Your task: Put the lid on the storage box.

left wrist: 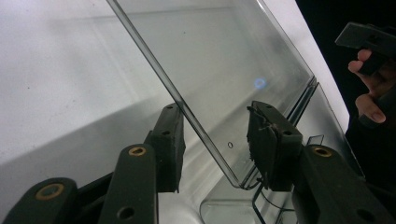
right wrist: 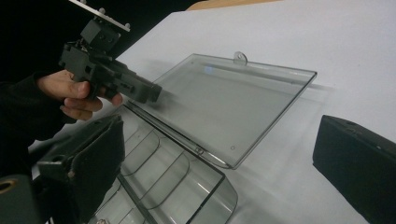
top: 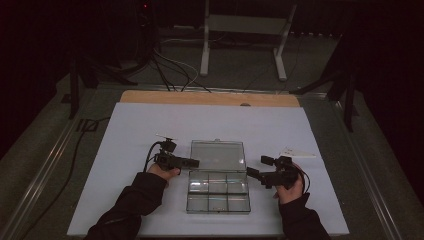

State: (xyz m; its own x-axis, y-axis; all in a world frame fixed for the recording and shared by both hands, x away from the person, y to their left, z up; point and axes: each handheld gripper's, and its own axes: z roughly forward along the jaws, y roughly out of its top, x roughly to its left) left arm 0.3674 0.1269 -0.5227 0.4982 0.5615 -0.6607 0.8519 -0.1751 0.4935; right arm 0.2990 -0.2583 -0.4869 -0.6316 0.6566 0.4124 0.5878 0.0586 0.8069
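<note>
One clear box (top: 218, 195) at bench (top: 125, 140) centre, six compartments, 2 rows of 3, long axis left-right. One lid (top: 218, 155) flung open beyond box, lying back. L gripper (top: 192, 162) at lid's left edge, jaws straddling edge, not pressing. R gripper (top: 254, 174) right of box, jaws apart, holding nothing.

The clear plastic compartment box (top: 218, 195) looks glossy and smooth, its open transparent lid (top: 218, 155) catching a small light glare. It rests on a matt white sheet (top: 125, 130), paper-like and smooth. Past the sheet, a pale wooden board edge (top: 210, 98) shows a dull finish. The 2 black matt plastic jaw pads (left wrist: 170, 144) look rough and worn at the edges, with brass-coloured metal rivets (left wrist: 137, 150) shining on the arms.
</note>
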